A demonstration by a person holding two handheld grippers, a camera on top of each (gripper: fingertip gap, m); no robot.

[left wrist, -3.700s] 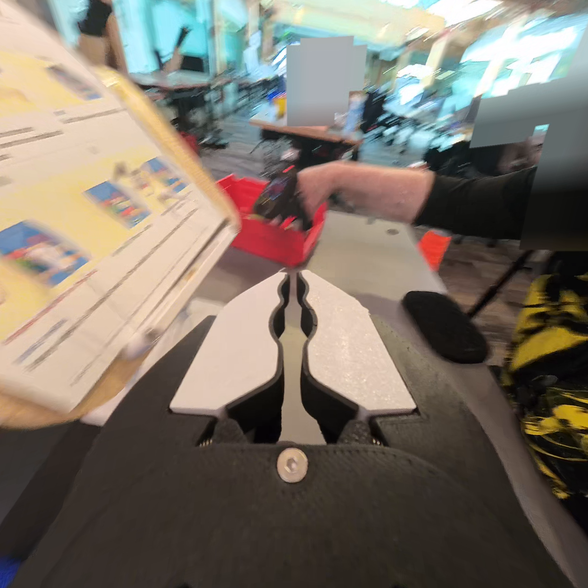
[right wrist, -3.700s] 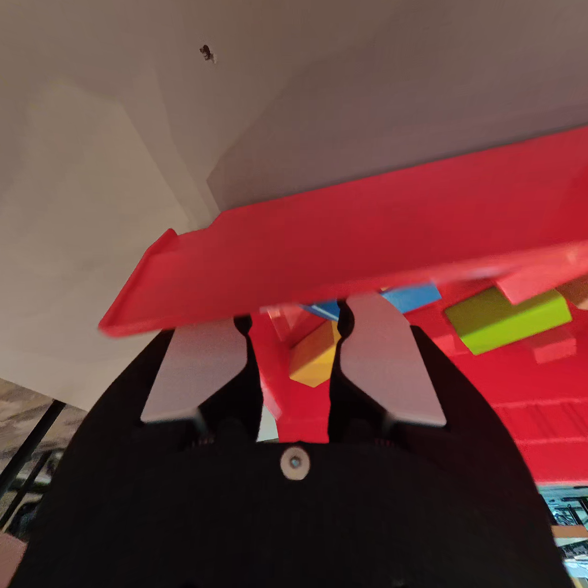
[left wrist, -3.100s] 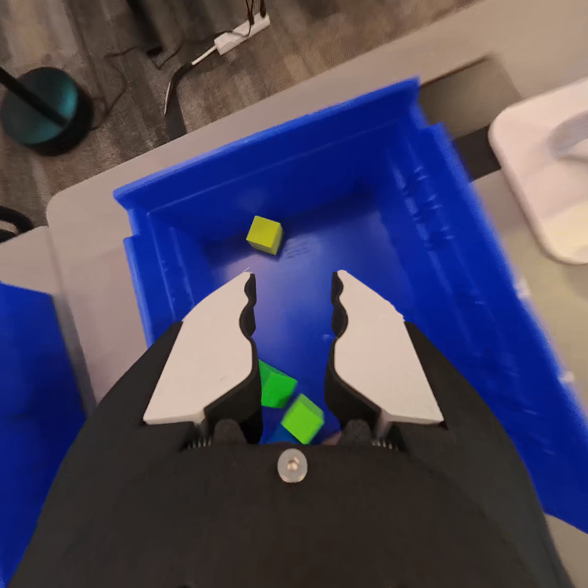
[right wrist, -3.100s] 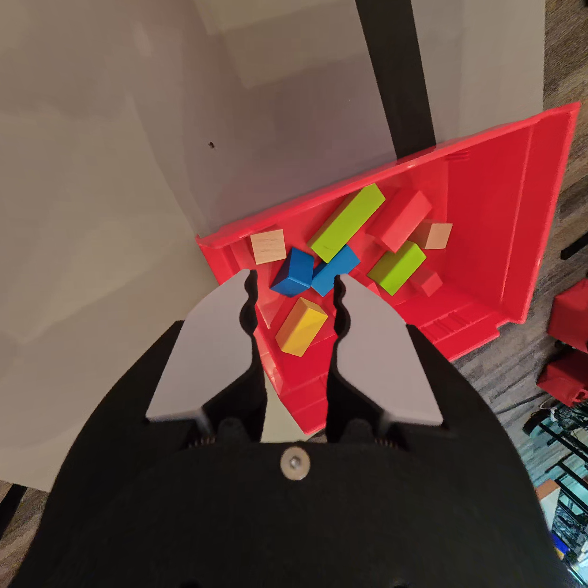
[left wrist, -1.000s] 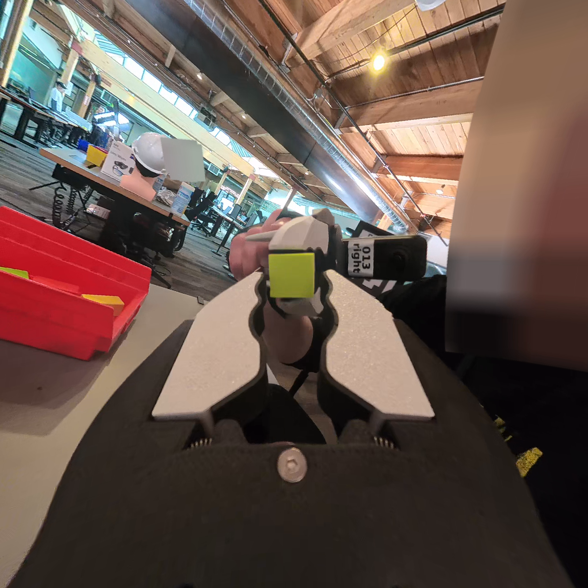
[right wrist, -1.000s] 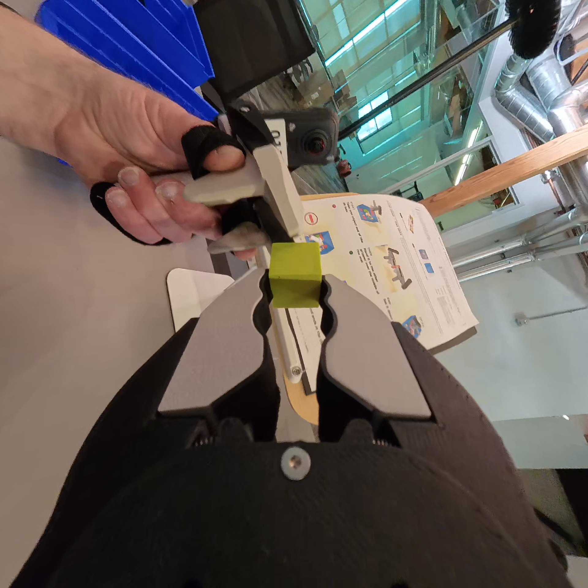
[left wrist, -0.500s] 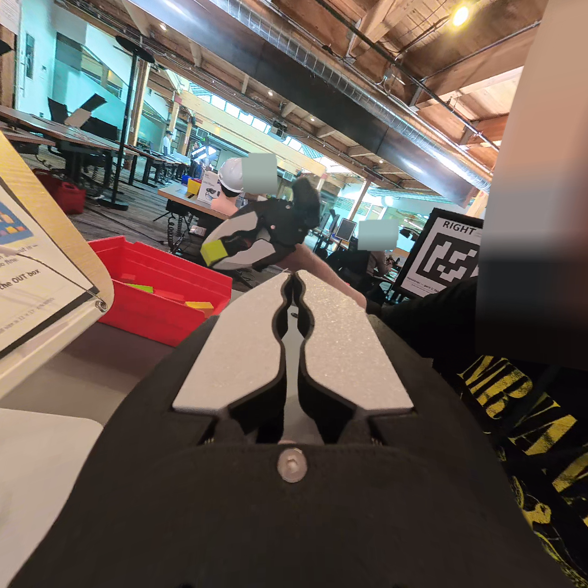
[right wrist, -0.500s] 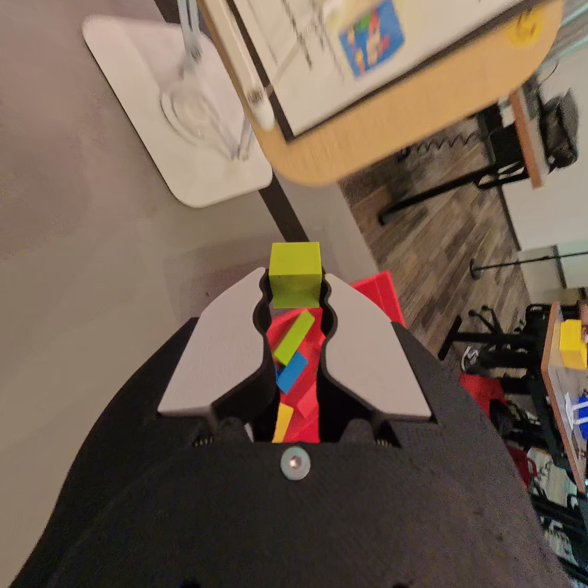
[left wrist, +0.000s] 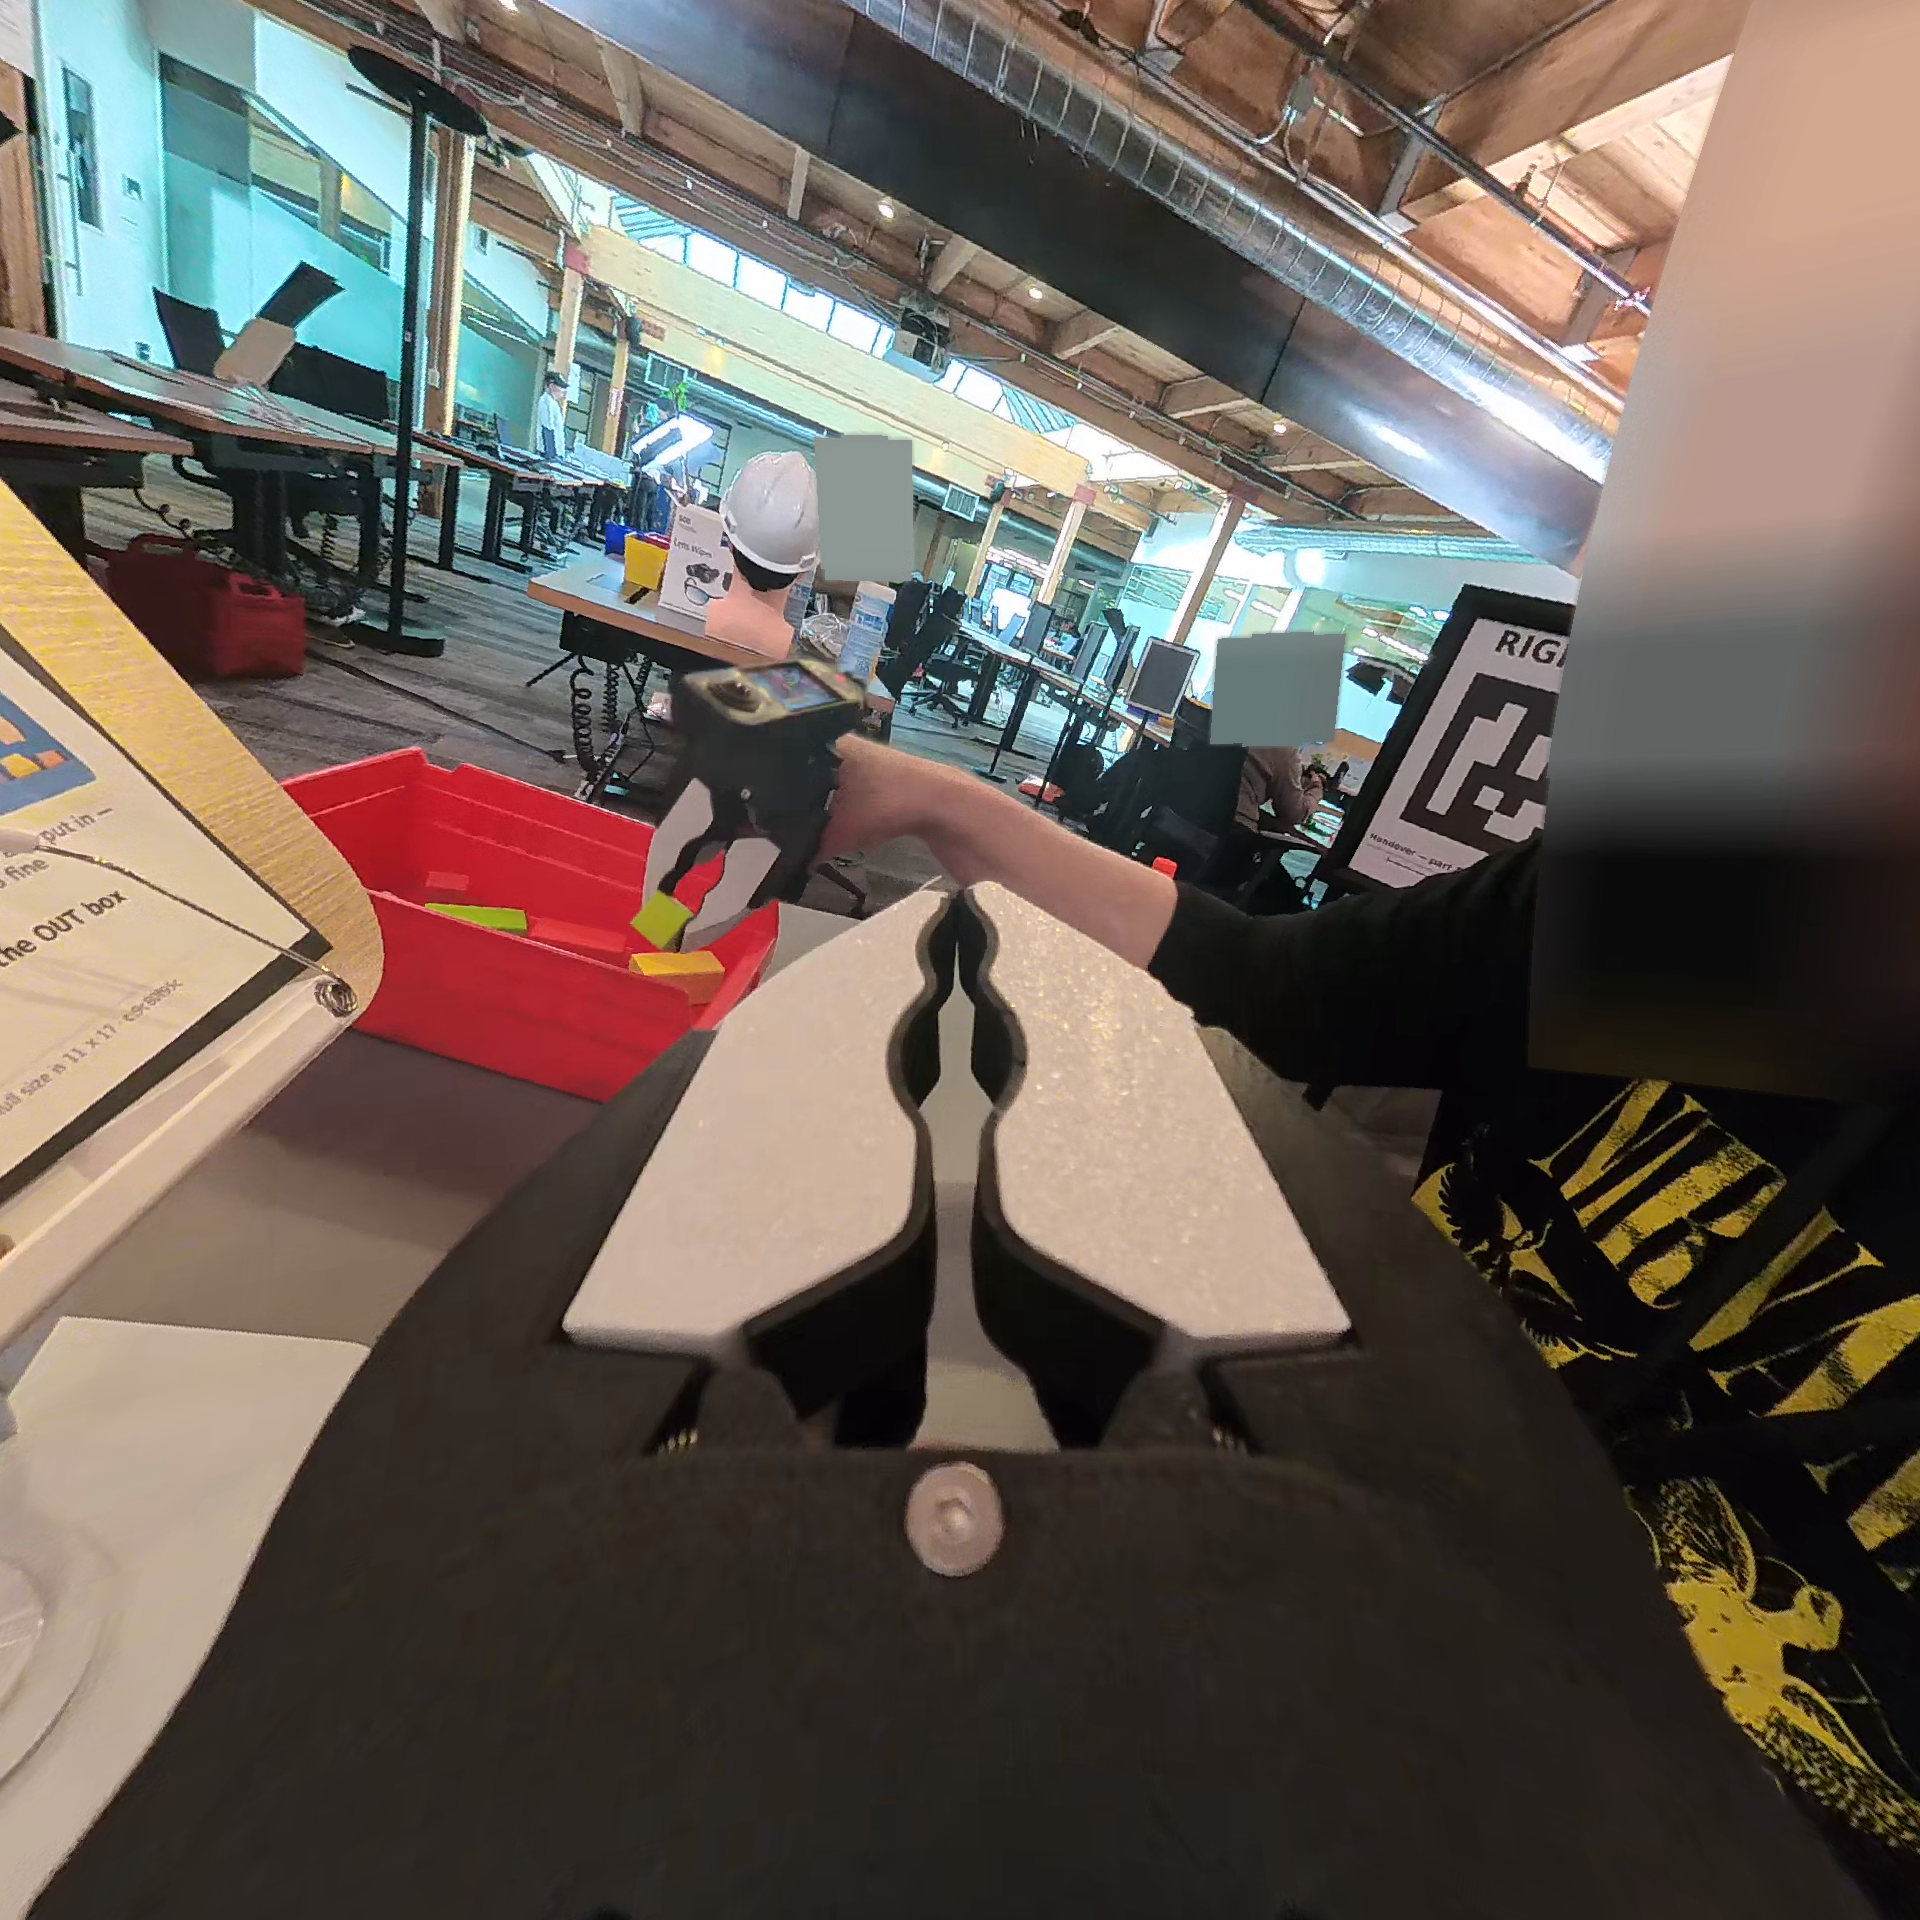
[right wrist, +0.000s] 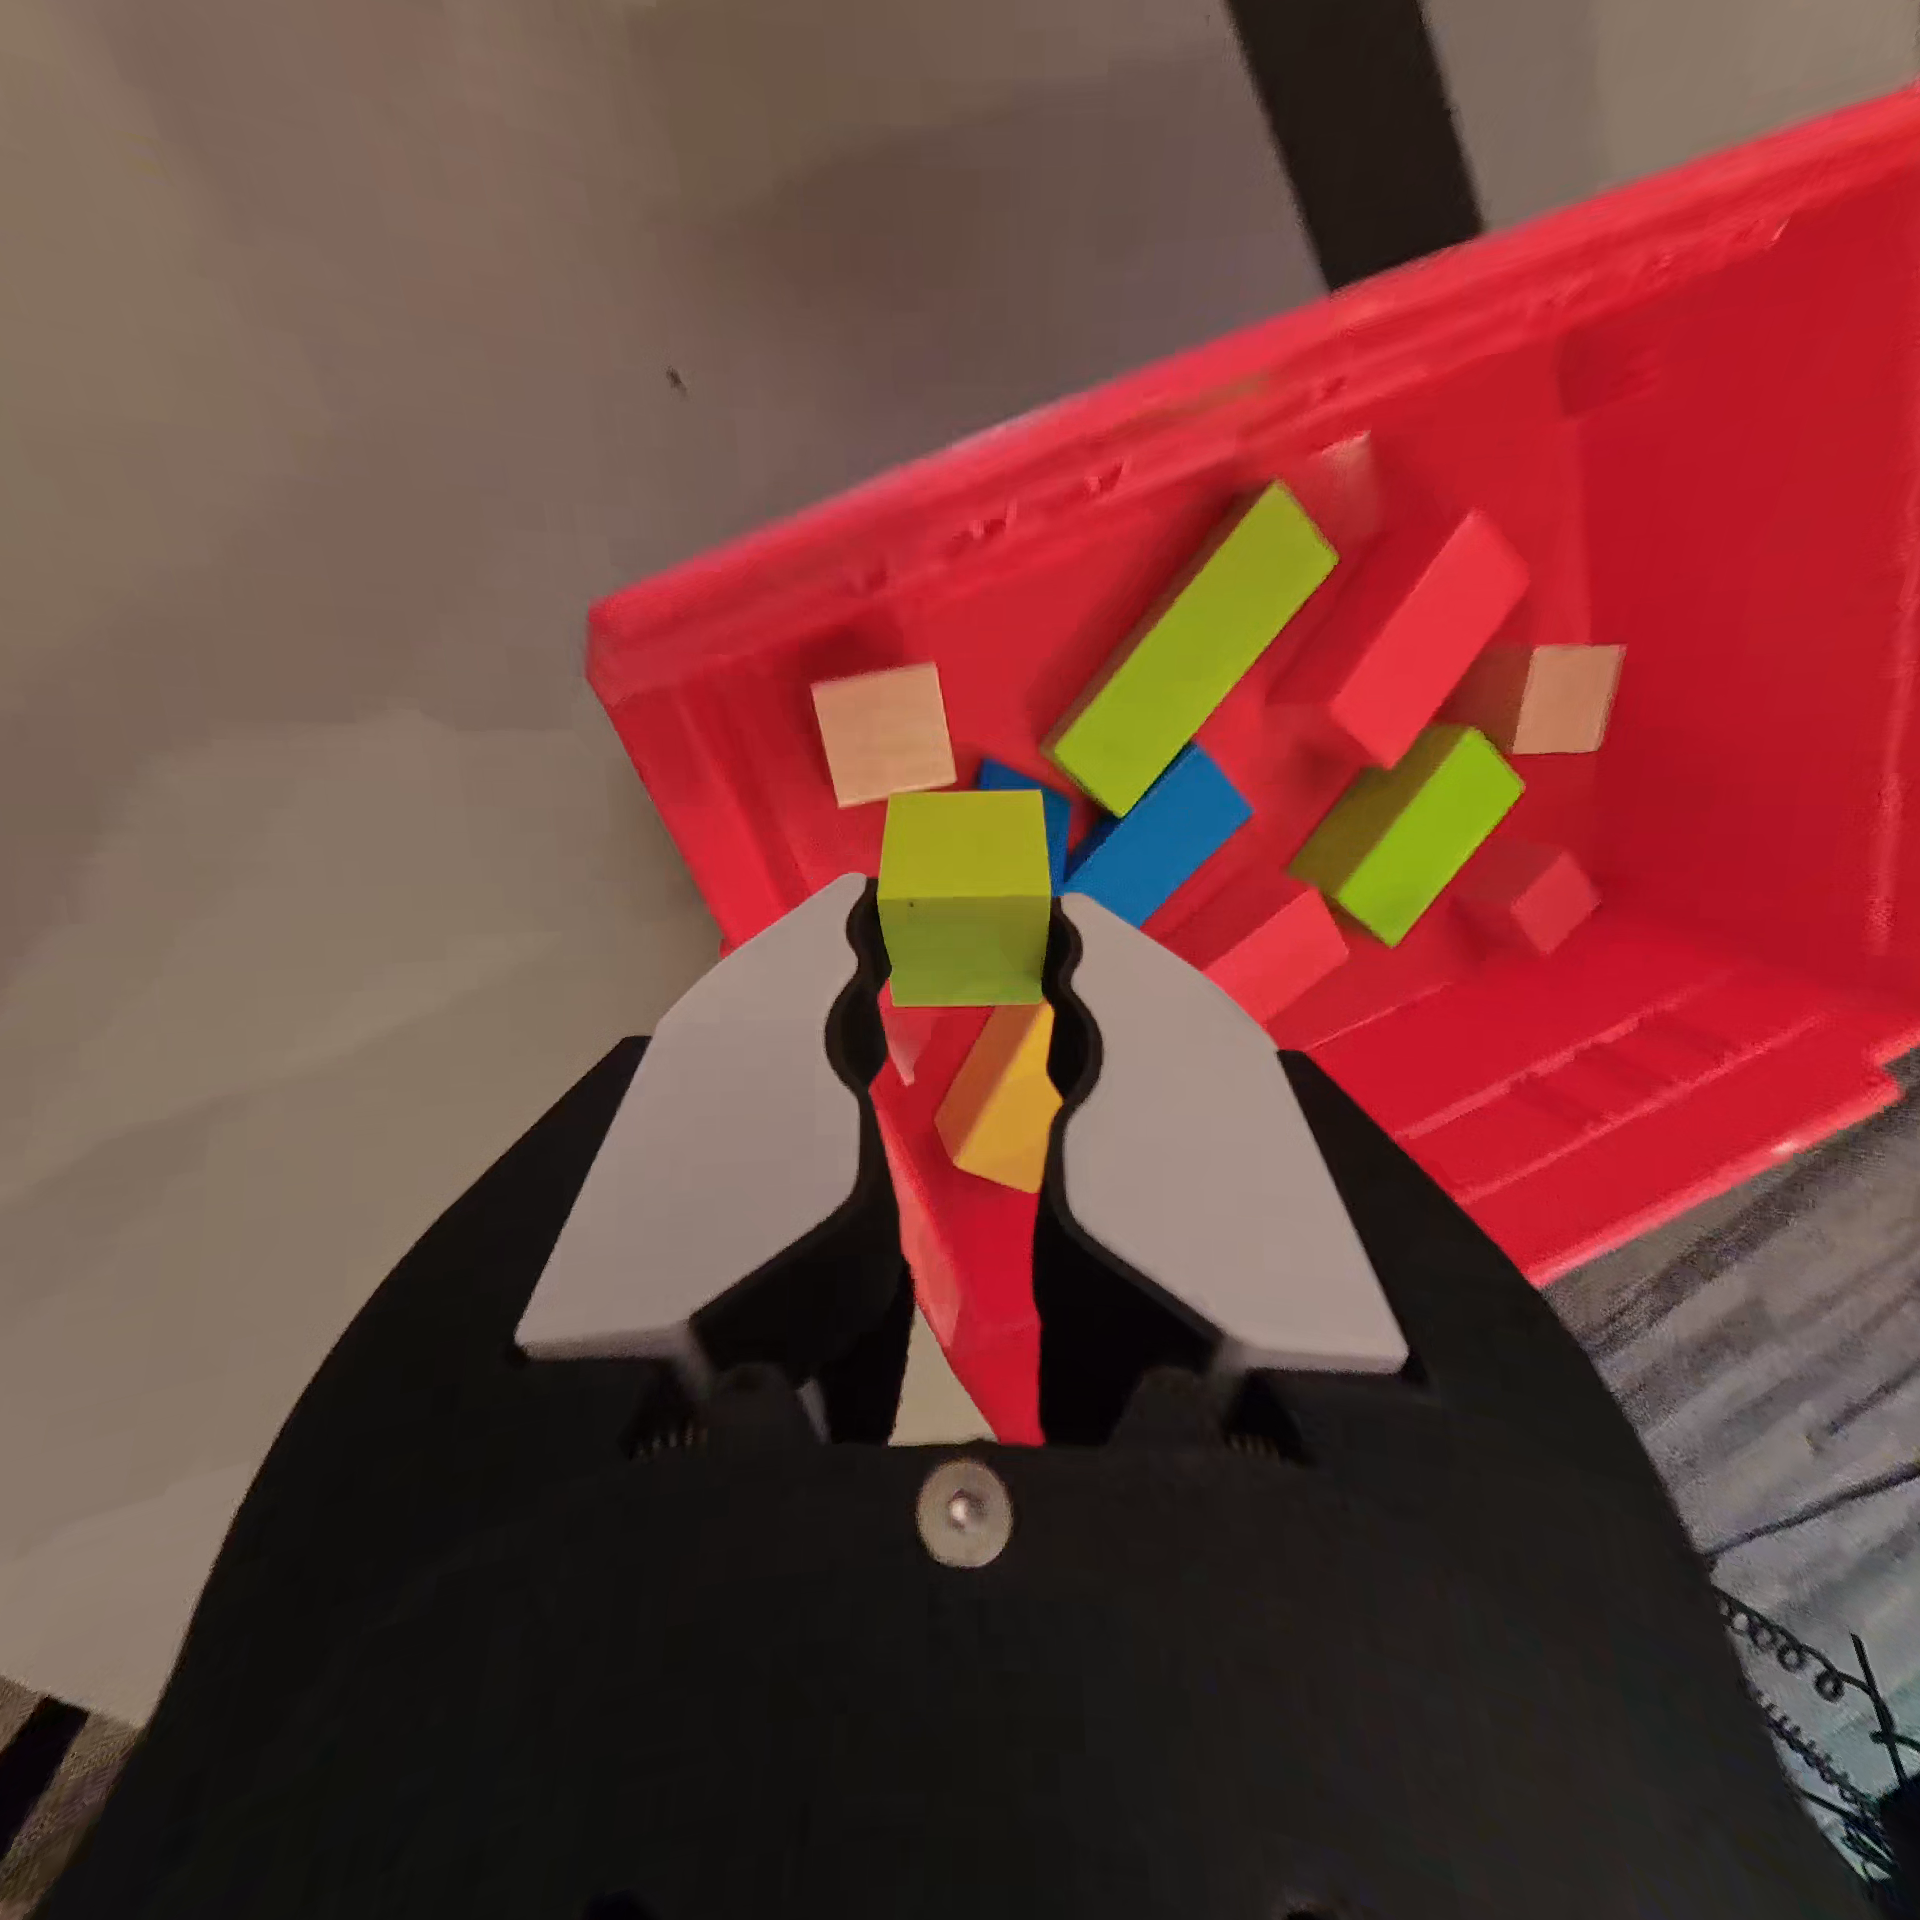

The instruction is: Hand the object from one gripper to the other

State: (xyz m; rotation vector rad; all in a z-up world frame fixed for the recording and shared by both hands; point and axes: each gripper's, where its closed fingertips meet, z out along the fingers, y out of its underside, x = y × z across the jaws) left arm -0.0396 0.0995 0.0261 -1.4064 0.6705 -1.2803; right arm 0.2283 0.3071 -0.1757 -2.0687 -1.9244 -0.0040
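The lime-green cube (right wrist: 961,899) sat pinched between the tips of the right gripper (right wrist: 961,914), its two grey fingers (right wrist: 748,1091) pressed against opposite faces, so most of the block stood proud of the tips. It hung just above the near-left corner of the red bin (right wrist: 1714,436), which suggested the cube was being carried there to be dropped among the other blocks: a long green one (right wrist: 1195,665), a blue one (right wrist: 1153,831), a yellow-orange one (right wrist: 1003,1112) and some red and bare wooden pieces.

The left gripper (left wrist: 956,914) rested apart, nearer the person, its fingers (left wrist: 790,1143) closed together on nothing, likely because its part in the hand-over was finished.

From the left wrist view the right gripper (left wrist: 691,920) looked small and far, above the bin's right end. Motion blur softened the bin's far wall. The sign board (left wrist: 135,914) at the left was cut off by the frame, and the grey counter (right wrist: 312,520) showed only in part.
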